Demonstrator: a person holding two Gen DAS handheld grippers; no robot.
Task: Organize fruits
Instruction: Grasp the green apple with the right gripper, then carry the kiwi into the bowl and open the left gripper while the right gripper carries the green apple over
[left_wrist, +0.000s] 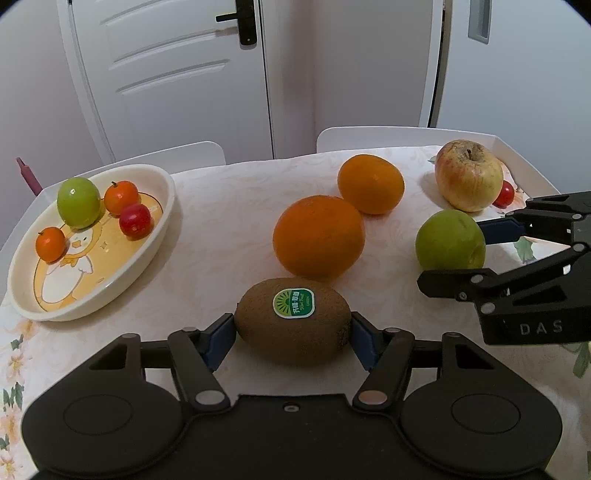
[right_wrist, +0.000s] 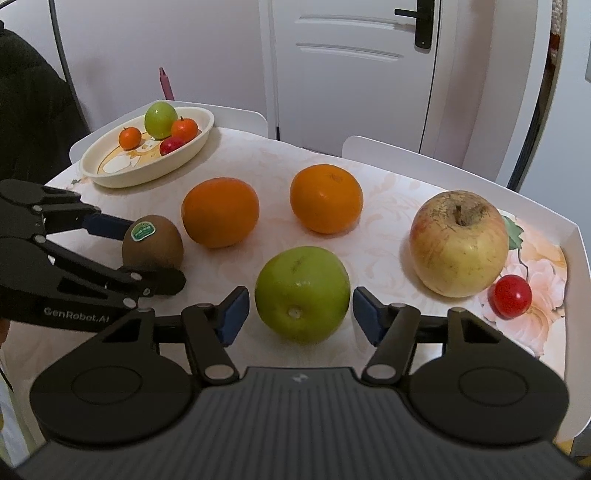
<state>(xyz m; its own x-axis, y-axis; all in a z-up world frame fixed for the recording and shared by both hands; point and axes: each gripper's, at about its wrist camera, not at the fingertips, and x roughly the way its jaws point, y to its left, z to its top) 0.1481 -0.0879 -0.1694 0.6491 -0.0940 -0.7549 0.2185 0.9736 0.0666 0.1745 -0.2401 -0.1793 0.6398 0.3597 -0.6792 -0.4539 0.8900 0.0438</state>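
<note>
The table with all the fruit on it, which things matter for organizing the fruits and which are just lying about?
Part of the job:
kiwi, between the left gripper jaws
green apple, between the right gripper jaws
two oranges
yellow-red apple
red cherry tomato
duck plate holding four small fruits

Just lying about:
floral tablecloth
white chairs
door

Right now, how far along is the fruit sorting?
Partly done: four small fruits sit in the plate. The left gripper is shut on the kiwi; the right gripper is open around the green apple. Two oranges, the big apple and a red fruit remain.
</note>
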